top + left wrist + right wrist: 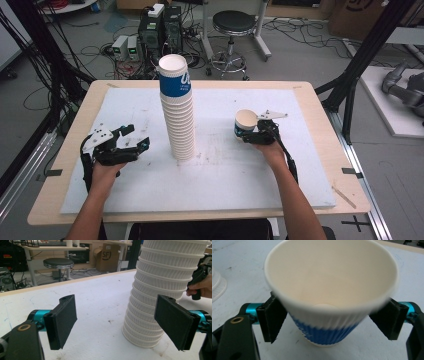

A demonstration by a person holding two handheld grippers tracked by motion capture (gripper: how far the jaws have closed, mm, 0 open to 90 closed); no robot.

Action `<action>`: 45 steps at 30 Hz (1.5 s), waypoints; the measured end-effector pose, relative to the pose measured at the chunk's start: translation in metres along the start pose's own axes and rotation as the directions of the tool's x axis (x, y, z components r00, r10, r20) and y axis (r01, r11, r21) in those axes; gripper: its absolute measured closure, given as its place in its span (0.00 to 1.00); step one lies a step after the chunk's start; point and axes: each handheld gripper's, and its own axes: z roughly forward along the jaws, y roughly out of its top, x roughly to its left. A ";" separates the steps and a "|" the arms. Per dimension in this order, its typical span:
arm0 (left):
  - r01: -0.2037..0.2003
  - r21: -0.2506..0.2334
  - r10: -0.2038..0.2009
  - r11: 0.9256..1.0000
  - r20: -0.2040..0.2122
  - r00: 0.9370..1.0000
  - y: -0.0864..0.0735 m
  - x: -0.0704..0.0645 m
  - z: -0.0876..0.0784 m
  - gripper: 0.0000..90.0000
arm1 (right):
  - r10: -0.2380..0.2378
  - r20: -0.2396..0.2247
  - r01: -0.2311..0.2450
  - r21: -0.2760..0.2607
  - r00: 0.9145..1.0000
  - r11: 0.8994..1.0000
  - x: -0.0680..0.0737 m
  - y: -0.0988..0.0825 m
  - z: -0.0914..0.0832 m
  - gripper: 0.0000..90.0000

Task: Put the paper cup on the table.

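A tall stack of white ribbed paper cups [177, 112] stands in the middle of the white mat, and its top cup has a blue band. My left gripper [138, 136] is open just left of the stack's base, nothing between its pads. In the left gripper view the stack [160, 290] rises close by, beyond the right jaw, with the left gripper [116, 312] wide open. My right gripper [246, 132] is shut on a single blue-banded paper cup [245, 122], mouth up, right of the stack. The jaws of the right gripper [332, 317] press both sides of that cup [332, 277].
The white mat [225, 175] covers most of the wooden table [320, 107]. On the floor beyond the table are a black stool [232, 22], computer cases [160, 30] and cables. Black frame posts [360, 55] rise at both sides.
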 end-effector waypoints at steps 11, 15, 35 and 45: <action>0.008 -0.004 -0.008 1.000 0.000 1.000 -0.001 0.001 -0.001 0.20 | 0.014 -0.049 -0.015 -0.013 0.999 1.000 -0.008 -0.012 -0.023 0.22; 0.013 -0.004 -0.013 1.000 0.009 1.000 0.000 0.001 0.001 0.20 | 0.000 -0.062 -0.002 -0.022 0.998 1.000 -0.011 -0.015 -0.040 0.22; 0.009 -0.009 -0.009 1.000 0.018 1.000 0.003 -0.005 0.003 0.20 | -0.045 -0.058 0.036 -0.149 0.997 0.988 0.002 -0.030 -0.115 0.22; 0.005 -0.014 -0.004 1.000 0.019 1.000 0.004 -0.008 0.002 0.20 | -0.055 -0.011 0.052 -0.180 0.998 0.982 0.002 -0.035 -0.130 0.22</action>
